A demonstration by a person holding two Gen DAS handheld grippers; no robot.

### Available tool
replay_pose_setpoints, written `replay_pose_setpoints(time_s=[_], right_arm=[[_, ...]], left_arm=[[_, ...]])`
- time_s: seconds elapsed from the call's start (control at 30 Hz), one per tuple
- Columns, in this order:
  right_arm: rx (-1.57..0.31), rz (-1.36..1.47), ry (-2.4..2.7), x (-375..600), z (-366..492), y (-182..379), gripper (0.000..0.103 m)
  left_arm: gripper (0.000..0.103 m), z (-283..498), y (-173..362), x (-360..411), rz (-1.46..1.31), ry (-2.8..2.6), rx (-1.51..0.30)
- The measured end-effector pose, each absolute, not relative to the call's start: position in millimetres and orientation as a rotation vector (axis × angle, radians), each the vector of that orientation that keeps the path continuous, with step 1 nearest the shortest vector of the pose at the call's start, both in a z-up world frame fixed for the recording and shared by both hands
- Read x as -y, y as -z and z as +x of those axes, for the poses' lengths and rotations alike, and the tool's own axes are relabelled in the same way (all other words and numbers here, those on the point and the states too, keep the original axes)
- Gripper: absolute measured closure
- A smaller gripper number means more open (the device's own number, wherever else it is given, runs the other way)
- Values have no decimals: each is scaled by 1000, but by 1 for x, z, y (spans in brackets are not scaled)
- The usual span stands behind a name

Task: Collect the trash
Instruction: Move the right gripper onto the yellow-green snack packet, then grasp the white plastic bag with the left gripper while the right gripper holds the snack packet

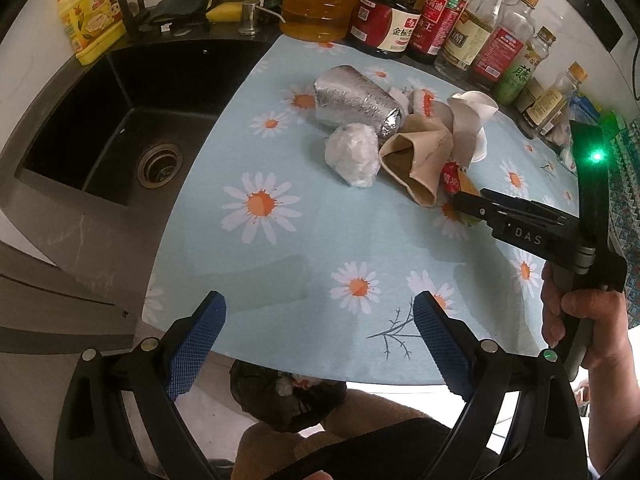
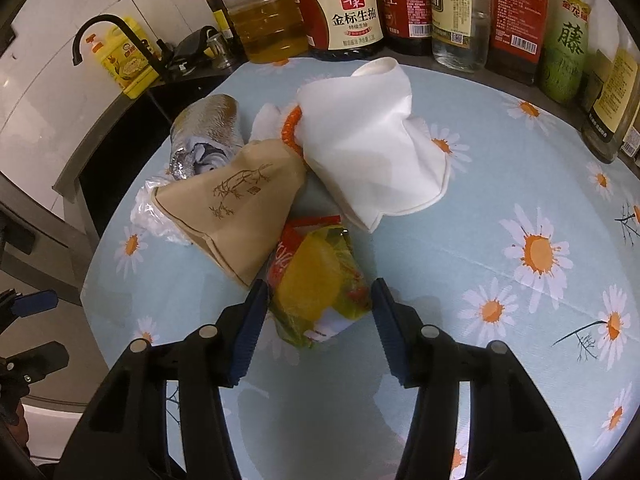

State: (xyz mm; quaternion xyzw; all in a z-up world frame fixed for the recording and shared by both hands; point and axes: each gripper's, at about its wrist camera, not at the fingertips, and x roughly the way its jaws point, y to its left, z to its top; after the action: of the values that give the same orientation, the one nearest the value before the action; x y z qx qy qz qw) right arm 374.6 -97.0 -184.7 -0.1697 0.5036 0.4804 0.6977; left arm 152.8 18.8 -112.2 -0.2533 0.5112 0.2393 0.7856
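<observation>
A pile of trash lies on the daisy tablecloth (image 1: 304, 240): a foil roll (image 1: 356, 102), a crumpled clear plastic wad (image 1: 352, 154), a crushed brown paper cup (image 2: 236, 204), a crushed white paper cup (image 2: 368, 140) and a yellow-red snack wrapper (image 2: 316, 284). My right gripper (image 2: 320, 304) is open, with the wrapper lying between its blue pads, which do not press it; it also shows in the left wrist view (image 1: 464, 202). My left gripper (image 1: 320, 328) is open and empty over the table's near edge. A black trash bag (image 1: 288, 396) sits below that edge.
A black sink (image 1: 120, 128) with a black faucet (image 2: 108, 36) lies left of the cloth. Several oil and sauce bottles (image 2: 352, 12) line the back edge. A yellow detergent jug (image 1: 90, 16) stands behind the sink.
</observation>
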Motion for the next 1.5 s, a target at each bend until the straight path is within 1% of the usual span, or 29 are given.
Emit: replay_pose_setpoints(time_s=[0.2, 0.5, 0.8, 1.03, 1.1, 1.2, 1.23, 1.27, 1.4, 1.43, 1.47, 1.5], right_arm=[[-1111, -335, -1082, 106, 373, 172, 50], [-1103, -191, -1090, 141, 365, 144, 50], [-1106, -131, -1010, 182, 349, 137, 50], [-1125, -85, -923, 210, 334, 140, 49], [-1134, -68, -897, 216, 329, 142, 50], [-1138, -53, -866, 222, 325, 142, 50], [-1141, -49, -858, 223, 324, 142, 50], [-1144, -42, -847, 224, 323, 142, 50], [-1145, -23, -815, 228, 317, 141, 50], [-1145, -18, -809, 228, 316, 141, 50], [-1145, -15, -805, 228, 315, 141, 50], [-1145, -12, -801, 228, 313, 141, 50]], left_arm=[[11, 162, 112, -21, -520, -500, -1101], [11, 188, 118, -40, -454, -483, -1095], [12, 235, 127, -39, -243, -385, -1125], [13, 253, 140, -46, -142, -330, -1151], [17, 260, 144, -47, -90, -322, -1153], [18, 268, 151, -52, -48, -316, -1167], [22, 269, 153, -53, -44, -310, -1173], [28, 271, 154, -54, -41, -296, -1181], [41, 273, 160, -55, -21, -254, -1192], [48, 273, 160, -54, -15, -234, -1192], [51, 272, 161, -54, -9, -227, -1192], [51, 271, 161, -53, -4, -223, -1192]])
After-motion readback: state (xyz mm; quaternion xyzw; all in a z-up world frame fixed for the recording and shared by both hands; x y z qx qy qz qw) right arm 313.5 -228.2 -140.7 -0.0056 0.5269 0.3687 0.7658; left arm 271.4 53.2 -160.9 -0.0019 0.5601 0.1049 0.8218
